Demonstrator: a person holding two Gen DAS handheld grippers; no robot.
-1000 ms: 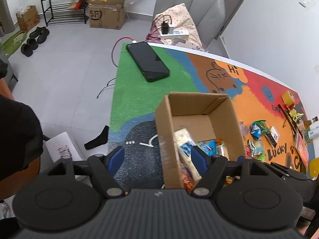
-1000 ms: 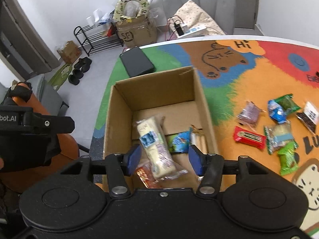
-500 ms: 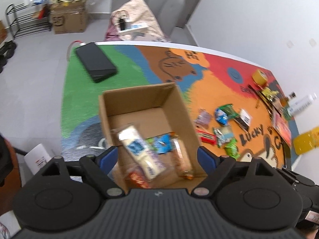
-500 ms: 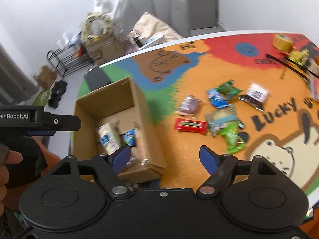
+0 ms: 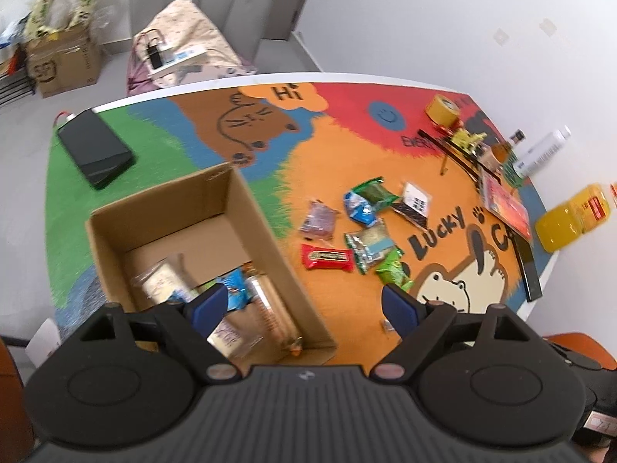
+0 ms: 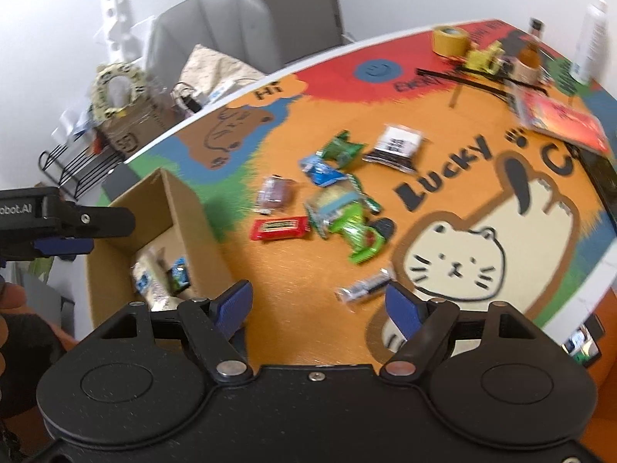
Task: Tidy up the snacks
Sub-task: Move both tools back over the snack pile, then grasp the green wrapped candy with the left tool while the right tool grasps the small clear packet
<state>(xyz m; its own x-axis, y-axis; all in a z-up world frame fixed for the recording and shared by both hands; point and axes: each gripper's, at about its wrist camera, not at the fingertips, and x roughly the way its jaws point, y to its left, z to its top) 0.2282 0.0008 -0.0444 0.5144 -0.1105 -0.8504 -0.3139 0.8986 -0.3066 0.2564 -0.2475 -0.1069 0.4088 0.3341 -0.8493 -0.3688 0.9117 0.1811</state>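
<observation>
Holding my left gripper (image 5: pixel 302 308) wide and empty over the cardboard box (image 5: pixel 266 231), I see several snacks already inside it. My right gripper (image 6: pixel 318 305) is also spread, gripping nothing, above the desk (image 6: pixel 443 146). A red bar (image 6: pixel 279 228) and green packets (image 6: pixel 356 231) lie loose beside the box.

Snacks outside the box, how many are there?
8. Beside the box: purple packet, blue packet, dark green packet, black packet, clear packet, bright green packet, red bar. Silver wrapper lies apart. Others may hide.

blk hand-held gripper (image 5: pixel 304 305) w/ blue pads (image 5: pixel 210 303)
</observation>
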